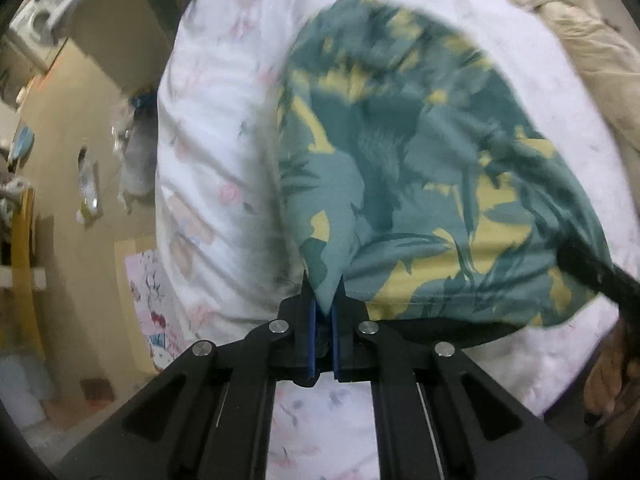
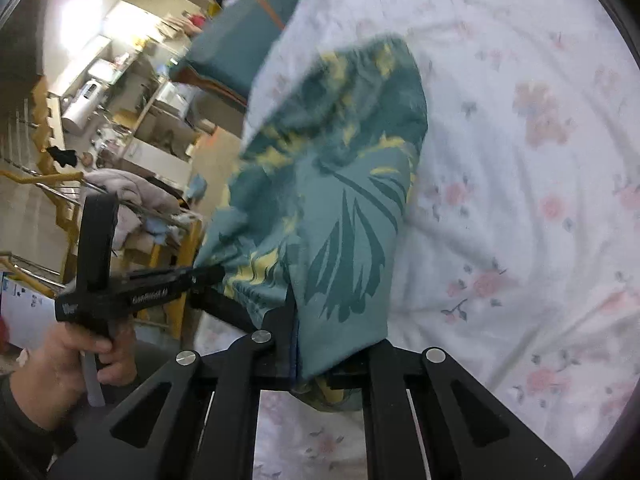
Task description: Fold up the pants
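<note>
The pants (image 1: 420,168) are teal with a yellow leaf print and hang lifted above a white floral bedsheet (image 1: 224,128). My left gripper (image 1: 324,288) is shut on a hem corner of the pants. My right gripper (image 2: 316,320) is shut on another edge of the pants (image 2: 332,200), and the cloth drapes over and hides its fingertips. In the right wrist view the left gripper (image 2: 208,274) reaches into the pants from the left, held by a hand. In the left wrist view the right gripper's black finger (image 1: 592,276) touches the pants at the right.
The bed's sheet (image 2: 520,160) fills the right side. A beige blanket (image 1: 560,20) lies at the bed's far right. To the left there is a tan floor (image 1: 72,128), a yellow wooden rack with clothes (image 2: 132,200) and kitchen shelves (image 2: 120,80).
</note>
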`<action>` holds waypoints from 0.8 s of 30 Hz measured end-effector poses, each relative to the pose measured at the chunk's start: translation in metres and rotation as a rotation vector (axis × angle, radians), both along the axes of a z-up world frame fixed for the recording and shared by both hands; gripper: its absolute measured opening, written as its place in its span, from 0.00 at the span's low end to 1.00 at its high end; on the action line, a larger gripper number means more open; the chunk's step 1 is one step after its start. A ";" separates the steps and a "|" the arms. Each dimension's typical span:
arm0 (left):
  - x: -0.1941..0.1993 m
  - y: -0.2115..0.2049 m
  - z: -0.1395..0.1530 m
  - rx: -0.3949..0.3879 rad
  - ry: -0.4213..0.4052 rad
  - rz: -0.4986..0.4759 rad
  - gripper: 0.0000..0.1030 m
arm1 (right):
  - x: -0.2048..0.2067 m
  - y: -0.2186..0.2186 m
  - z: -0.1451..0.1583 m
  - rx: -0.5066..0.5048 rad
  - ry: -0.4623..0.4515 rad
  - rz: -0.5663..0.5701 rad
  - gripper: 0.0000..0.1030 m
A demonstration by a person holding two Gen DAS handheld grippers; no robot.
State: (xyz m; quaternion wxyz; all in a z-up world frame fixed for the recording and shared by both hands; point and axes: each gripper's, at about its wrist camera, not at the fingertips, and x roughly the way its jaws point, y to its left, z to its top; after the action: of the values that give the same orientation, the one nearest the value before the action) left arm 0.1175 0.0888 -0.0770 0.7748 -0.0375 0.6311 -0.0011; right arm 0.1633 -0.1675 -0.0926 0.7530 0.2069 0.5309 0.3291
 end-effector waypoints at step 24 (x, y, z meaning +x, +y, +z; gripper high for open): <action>-0.088 -0.029 0.275 -0.192 -0.548 -0.014 0.03 | -0.066 -0.073 0.248 0.139 -0.225 -0.169 0.08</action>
State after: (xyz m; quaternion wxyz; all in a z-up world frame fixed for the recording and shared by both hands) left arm 0.0297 0.0601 0.1983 0.9093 -0.1045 0.3955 -0.0762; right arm 0.0976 -0.2403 0.1549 0.8166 0.2641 0.3999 0.3216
